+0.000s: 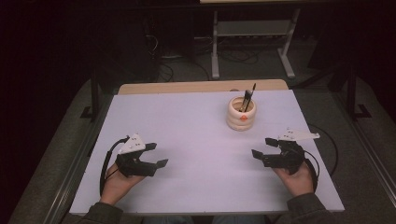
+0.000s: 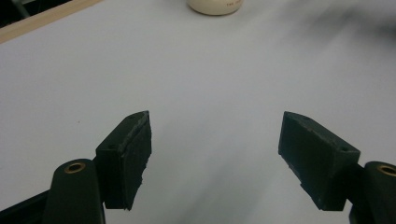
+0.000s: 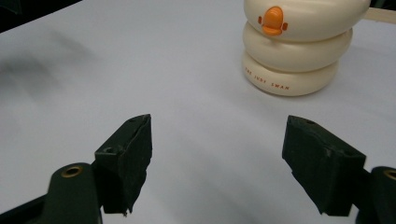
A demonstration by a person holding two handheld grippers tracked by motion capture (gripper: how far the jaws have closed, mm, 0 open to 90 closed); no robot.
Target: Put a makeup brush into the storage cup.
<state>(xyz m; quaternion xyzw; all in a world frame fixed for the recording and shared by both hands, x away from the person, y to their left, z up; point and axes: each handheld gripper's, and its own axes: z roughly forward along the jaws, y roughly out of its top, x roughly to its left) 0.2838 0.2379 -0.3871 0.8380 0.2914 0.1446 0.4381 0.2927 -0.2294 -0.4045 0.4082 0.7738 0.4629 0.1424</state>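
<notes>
A cream ringed holder (image 1: 241, 114) with an orange beak on its side stands on the white table (image 1: 187, 140), right of centre toward the back, with dark pens (image 1: 247, 99) upright in it. The right gripper view has the holder (image 3: 296, 49) at the upper right, and its base (image 2: 215, 5) sits at the top edge of the left gripper view. My left gripper (image 1: 159, 154) rests at the front left, open with nothing between its jaws (image 2: 215, 158). Open too is my right gripper (image 1: 262, 147) at the front right, its jaws (image 3: 217, 163) bare and pointing toward the holder.
A wooden strip (image 1: 201, 87) runs along the table's far edge. Behind it on the dark floor stand a metal frame (image 1: 252, 42) and loose cables. Bare white surface lies between the two grippers and in front of the holder.
</notes>
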